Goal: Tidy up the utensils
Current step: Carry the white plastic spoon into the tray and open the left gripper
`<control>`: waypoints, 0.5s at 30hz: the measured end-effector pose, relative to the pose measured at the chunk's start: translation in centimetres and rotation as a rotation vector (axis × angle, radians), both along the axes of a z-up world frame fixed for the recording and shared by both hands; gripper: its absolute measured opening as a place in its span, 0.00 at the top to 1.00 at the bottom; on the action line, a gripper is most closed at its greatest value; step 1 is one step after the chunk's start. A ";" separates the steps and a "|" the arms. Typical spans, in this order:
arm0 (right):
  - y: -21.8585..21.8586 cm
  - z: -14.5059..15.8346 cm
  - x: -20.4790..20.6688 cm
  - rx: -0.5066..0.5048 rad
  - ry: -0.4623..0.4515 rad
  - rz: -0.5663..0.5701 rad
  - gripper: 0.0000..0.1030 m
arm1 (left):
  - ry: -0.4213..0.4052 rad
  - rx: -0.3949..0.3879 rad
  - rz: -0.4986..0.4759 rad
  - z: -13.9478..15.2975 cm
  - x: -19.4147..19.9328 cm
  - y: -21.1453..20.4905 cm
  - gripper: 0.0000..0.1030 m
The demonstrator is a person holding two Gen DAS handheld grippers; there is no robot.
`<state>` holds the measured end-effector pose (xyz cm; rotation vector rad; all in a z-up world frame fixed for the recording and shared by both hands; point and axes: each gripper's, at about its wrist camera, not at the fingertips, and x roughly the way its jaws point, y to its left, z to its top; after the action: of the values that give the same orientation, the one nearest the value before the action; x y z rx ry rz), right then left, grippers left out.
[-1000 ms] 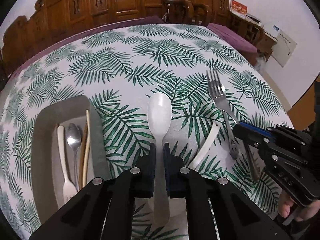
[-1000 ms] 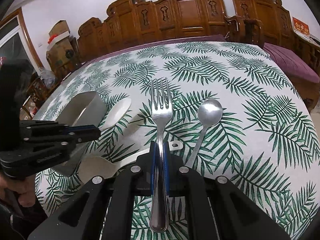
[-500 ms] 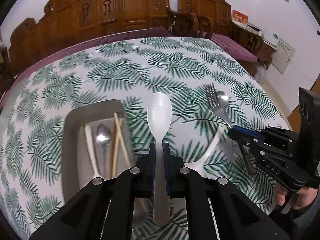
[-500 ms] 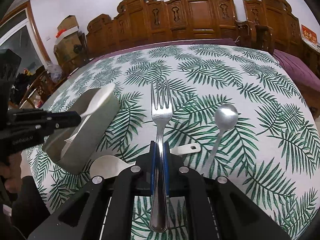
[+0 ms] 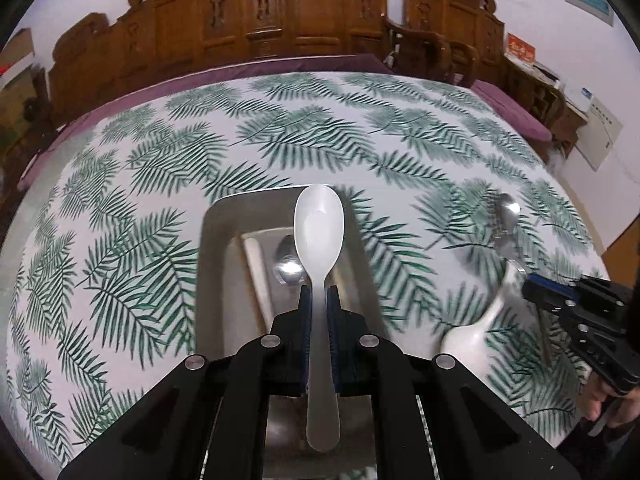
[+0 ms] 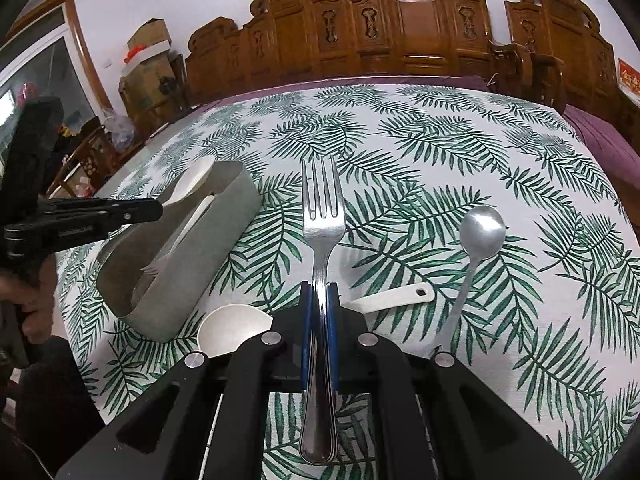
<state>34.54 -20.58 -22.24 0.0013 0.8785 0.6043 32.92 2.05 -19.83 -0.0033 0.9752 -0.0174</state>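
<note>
My left gripper (image 5: pixel 319 296) is shut on the handle of a white ceramic spoon (image 5: pixel 319 232), whose bowl hangs over the grey utensil tray (image 5: pixel 212 248). A metal spoon (image 5: pixel 289 265) and a white utensil lie inside that tray. In the right wrist view the same tray (image 6: pixel 224 240) sits at the left, with the left gripper (image 6: pixel 158 209) holding the white spoon (image 6: pixel 192 184) above it. My right gripper (image 6: pixel 319 294) is shut on a metal fork (image 6: pixel 322 216), held above the tablecloth. A second white spoon (image 6: pixel 230 326) and a metal spoon (image 6: pixel 478 240) lie on the cloth.
The table wears a white cloth with green fern leaves (image 6: pixel 440 160). Carved wooden chairs (image 6: pixel 400 32) ring the far side. Cardboard boxes (image 6: pixel 146 64) stand at the back left. A person's hand (image 6: pixel 38 304) grips the left tool. The table's edge drops off at the right (image 5: pixel 580 208).
My left gripper carried the white spoon leftward until its bowl came over the grey tray. The right gripper with the fork drifted slightly, staying above the cloth.
</note>
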 end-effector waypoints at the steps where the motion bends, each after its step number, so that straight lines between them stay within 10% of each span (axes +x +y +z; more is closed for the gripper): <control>1: 0.1 -0.1 0.0 0.000 0.002 0.001 0.92 | 0.006 0.004 0.008 -0.4 0.2 0.4 0.94; 15: 1.3 -0.7 0.3 -0.004 0.026 0.018 0.92 | 0.042 0.007 0.061 -2.9 1.6 3.0 0.93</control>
<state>34.87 -19.29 -22.92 -0.0025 0.9059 0.6205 34.54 5.03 -22.73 -0.0267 1.0169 0.0426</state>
